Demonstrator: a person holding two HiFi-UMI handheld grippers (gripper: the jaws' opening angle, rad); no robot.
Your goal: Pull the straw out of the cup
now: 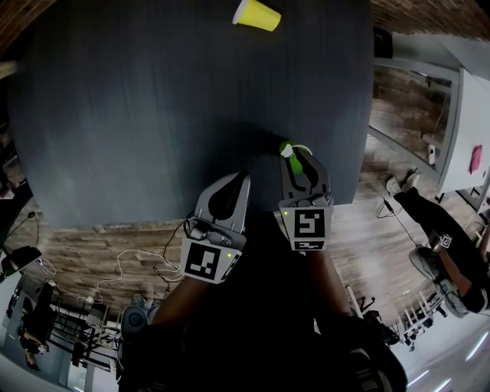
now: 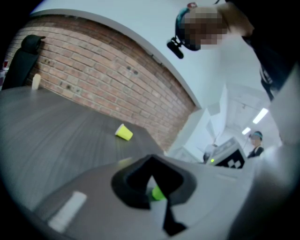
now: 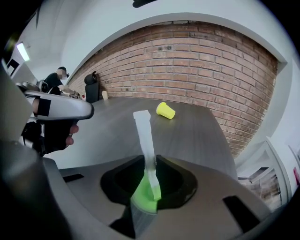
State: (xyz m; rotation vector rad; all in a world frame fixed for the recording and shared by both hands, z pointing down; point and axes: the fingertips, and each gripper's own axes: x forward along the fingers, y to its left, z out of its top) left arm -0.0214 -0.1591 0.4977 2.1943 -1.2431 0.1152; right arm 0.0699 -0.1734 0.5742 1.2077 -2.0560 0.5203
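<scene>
A yellow-green cup [image 1: 257, 14] lies on its side at the far edge of the dark table [image 1: 153, 115], with no straw in it; it also shows in the left gripper view [image 2: 124, 132] and the right gripper view [image 3: 165, 110]. My right gripper [image 1: 295, 157] is shut on the straw [image 3: 145, 136], which is green at the bottom and whitish and translucent above, and sticks up from the jaws [image 3: 151, 180]. The straw's green end [image 1: 286, 148] shows at the jaw tips. My left gripper [image 1: 243, 178] is beside it at the near table edge, jaws together [image 2: 152, 173], holding nothing.
The near table edge runs just under both grippers. A white cabinet [image 1: 459, 115] and a person's legs [image 1: 429, 222] are to the right on the wooden floor. Cables [image 1: 130, 268] lie on the floor at lower left. A black chair [image 3: 92, 86] stands at the far table end.
</scene>
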